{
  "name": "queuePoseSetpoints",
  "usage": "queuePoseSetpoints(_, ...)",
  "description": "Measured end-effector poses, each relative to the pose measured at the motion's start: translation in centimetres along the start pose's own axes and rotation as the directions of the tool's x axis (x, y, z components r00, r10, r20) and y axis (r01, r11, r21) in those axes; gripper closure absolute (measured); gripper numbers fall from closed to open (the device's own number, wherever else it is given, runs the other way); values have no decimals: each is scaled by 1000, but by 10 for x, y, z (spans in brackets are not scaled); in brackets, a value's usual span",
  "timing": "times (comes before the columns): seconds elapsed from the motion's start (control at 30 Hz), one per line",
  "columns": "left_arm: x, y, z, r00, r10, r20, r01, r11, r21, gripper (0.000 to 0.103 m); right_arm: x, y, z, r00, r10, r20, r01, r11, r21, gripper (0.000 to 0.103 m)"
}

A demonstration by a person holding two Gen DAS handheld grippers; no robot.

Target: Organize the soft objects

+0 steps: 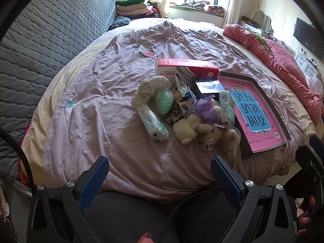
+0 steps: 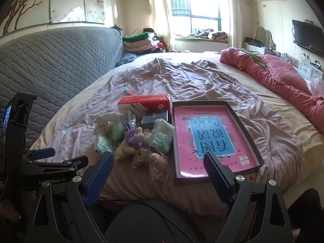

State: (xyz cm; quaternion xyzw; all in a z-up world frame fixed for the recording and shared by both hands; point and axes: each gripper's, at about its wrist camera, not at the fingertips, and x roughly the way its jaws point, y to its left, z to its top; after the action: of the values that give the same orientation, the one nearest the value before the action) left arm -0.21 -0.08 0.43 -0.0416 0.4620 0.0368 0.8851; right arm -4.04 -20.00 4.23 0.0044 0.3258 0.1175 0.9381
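Bed quilt (image 1: 113,133) holds plush bear (image 1: 194,127); left claw (image 1: 160,174) and right claw (image 2: 160,168) gape (both empty).

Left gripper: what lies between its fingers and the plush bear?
Only bare purple quilt lies between the open left gripper and the plush bear, shown in the left wrist view.
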Motion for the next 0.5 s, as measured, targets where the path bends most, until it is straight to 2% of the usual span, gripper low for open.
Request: queuePoseSetpoints(0.5, 1, 2, 1, 1000, -5, -3, 5, 1000, 0, 2, 3, -1, -3, 1000, 6, -15, -6, 1000, 5, 12)
